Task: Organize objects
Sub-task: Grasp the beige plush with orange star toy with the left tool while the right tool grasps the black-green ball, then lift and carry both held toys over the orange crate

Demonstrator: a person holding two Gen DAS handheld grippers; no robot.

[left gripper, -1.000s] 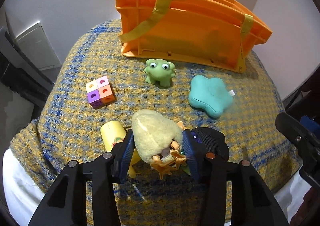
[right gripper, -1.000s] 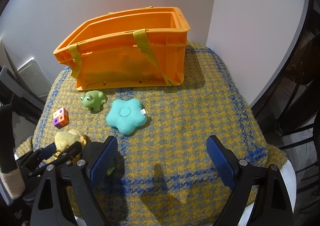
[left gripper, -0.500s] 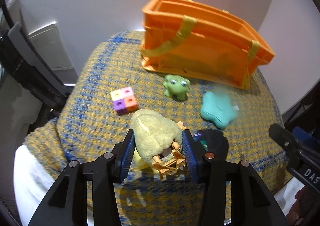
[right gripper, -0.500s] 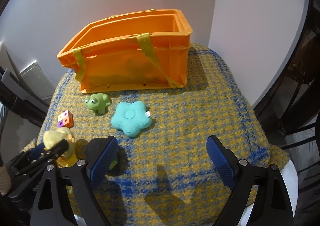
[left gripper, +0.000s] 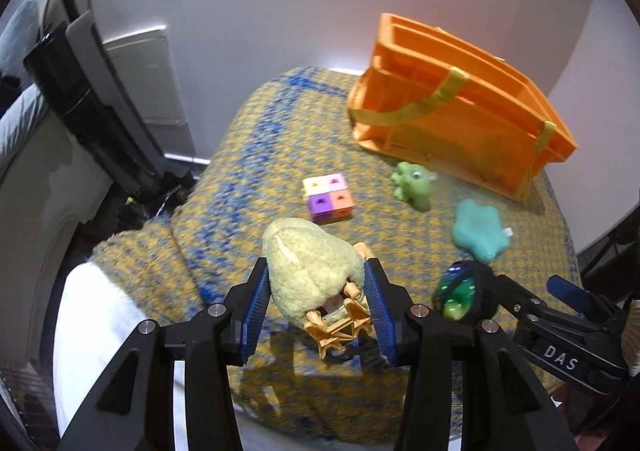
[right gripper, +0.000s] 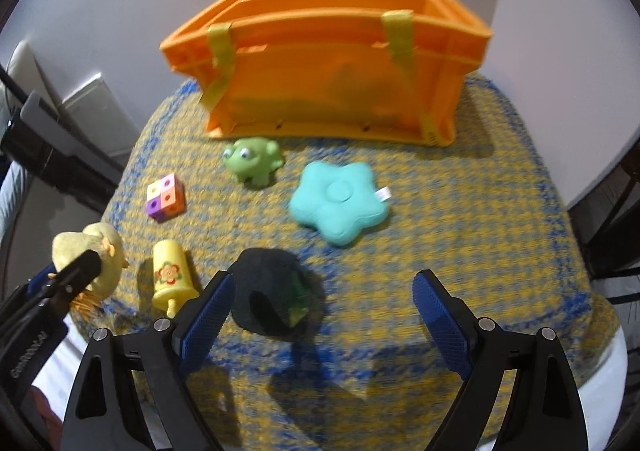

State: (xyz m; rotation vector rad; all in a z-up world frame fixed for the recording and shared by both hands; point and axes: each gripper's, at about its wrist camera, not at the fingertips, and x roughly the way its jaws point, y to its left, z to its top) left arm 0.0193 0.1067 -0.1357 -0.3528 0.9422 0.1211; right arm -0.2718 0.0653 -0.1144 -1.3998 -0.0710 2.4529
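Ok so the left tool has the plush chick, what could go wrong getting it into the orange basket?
1. The left tool pinches the plush chick by its soft body, orange feet dangling; it may squirm loose on the way.
2. The cube block and green frog lie between it and the orange basket; a low carry could knock them.
3. The open right tool hovers over the dark toy nearby; the two tools might collide.

Upper right of the frame, an orange crate [right gripper: 332,91] with yellow straps. The surface [right gripper: 460,219] wears a yellow-and-blue houndstooth weave. A green frog [right gripper: 252,161], a teal star cushion [right gripper: 340,203], a pastel four-colour cube [right gripper: 165,197], a pale yellow plush chick [left gripper: 310,271] with orange feet, a yellow block [right gripper: 172,277] bearing a flower, blue-padded black tools [right gripper: 322,315].
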